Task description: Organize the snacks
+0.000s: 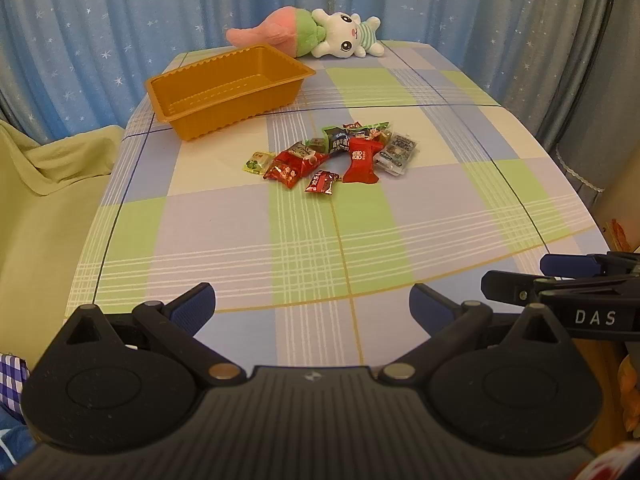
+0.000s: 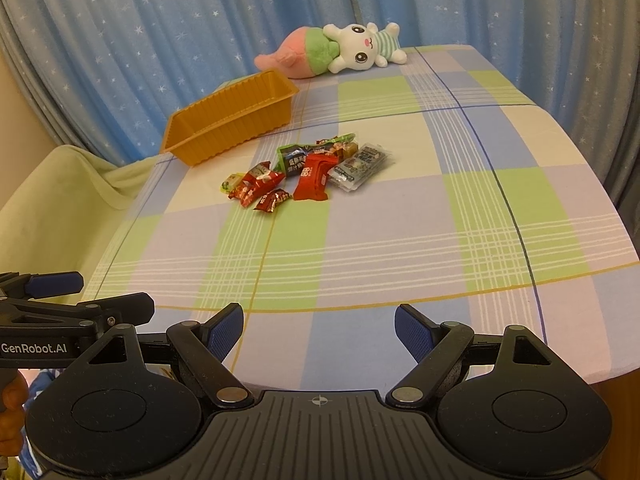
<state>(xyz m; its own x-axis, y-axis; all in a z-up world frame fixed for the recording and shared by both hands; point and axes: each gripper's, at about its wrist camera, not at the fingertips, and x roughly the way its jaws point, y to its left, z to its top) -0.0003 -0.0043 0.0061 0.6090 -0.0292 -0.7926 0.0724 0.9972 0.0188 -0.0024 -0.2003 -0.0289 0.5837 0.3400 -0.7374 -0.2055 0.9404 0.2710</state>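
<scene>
Landmark: heap of small foil and plastic snack packets [image 1: 334, 152] [image 2: 306, 170], lying on the checked pastel tablecloth [image 1: 280, 232] [image 2: 400, 240] near the table's middle.

- Orange rectangular plastic tray with ribbed walls [image 1: 228, 90] [image 2: 230, 118]: behind and left of the heap, apart from it, near the table's left edge.
- Pink, green and white plush rabbit toy [image 1: 312, 36] [image 2: 340, 50]: well behind the heap, lying on its side at the far edge, just behind the tray's far corner.
- Blue star-dotted curtain [image 1: 120, 20] [image 2: 160, 40]: behind the toy, beyond the table.
- Pale green draped cloth [image 1: 44, 184] [image 2: 60, 200]: left of the heap, off the table.
</scene>
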